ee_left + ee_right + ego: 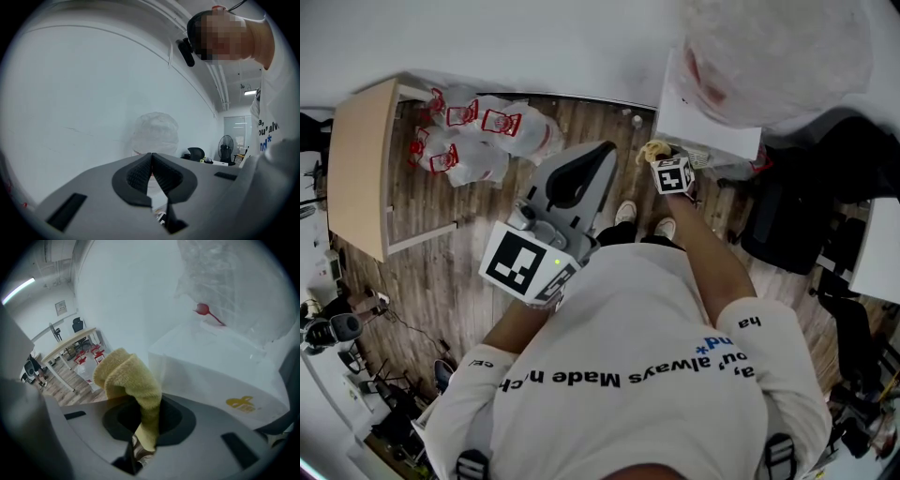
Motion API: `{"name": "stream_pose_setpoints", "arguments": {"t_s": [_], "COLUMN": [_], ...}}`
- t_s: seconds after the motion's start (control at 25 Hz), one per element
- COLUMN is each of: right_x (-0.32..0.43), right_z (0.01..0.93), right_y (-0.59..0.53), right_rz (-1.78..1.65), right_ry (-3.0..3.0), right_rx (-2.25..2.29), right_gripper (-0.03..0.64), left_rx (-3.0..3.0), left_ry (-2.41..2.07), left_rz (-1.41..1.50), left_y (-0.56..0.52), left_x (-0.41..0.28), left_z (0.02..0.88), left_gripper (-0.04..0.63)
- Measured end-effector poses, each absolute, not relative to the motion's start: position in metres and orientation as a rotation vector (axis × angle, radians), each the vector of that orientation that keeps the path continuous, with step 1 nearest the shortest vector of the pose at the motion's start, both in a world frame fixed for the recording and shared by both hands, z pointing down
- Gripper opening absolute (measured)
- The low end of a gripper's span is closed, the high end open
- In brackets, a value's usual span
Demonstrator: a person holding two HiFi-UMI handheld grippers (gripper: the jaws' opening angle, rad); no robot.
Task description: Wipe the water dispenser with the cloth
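The right gripper [143, 430], pinching the yellow cloth [129, 376], should press its fold flat on the water dispenser [211, 366], seemingly near; the left gripper [151, 164] is pressed together, empty.

head: steeply down | left: far | right: close | shared: water dispenser [705, 124]

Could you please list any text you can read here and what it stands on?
"always Made": black print on the person's white T-shirt; other words are broken by folds.
Yellow logo on the white box-shaped water dispenser: too blurred to read.
Red labels on the white plastic bags on the floor: too small to read.
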State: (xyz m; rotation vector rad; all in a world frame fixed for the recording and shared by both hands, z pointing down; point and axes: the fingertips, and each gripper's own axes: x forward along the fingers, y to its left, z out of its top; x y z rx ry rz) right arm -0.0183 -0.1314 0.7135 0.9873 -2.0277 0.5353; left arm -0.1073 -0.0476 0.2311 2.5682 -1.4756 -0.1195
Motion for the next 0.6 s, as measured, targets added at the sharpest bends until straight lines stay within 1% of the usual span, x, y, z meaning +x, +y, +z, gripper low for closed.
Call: {"name": "stream_pose_setpoints", "arguments": {"t_s": [0.6], "right_x": [0.014], "right_z": [0.712], "right_y": [-0.143], "right_rz": [0.586], "right_ry": [-1.991], "right_rx": [1.079], "right_gripper": [0.061], "left_rx": [2.59], "left_ry": [-1.432], "left_rz": [-0.132], "left_y": [-0.05], "left_x": [-0.096], "left_z": [0.229], "left_gripper": [0.02]}}
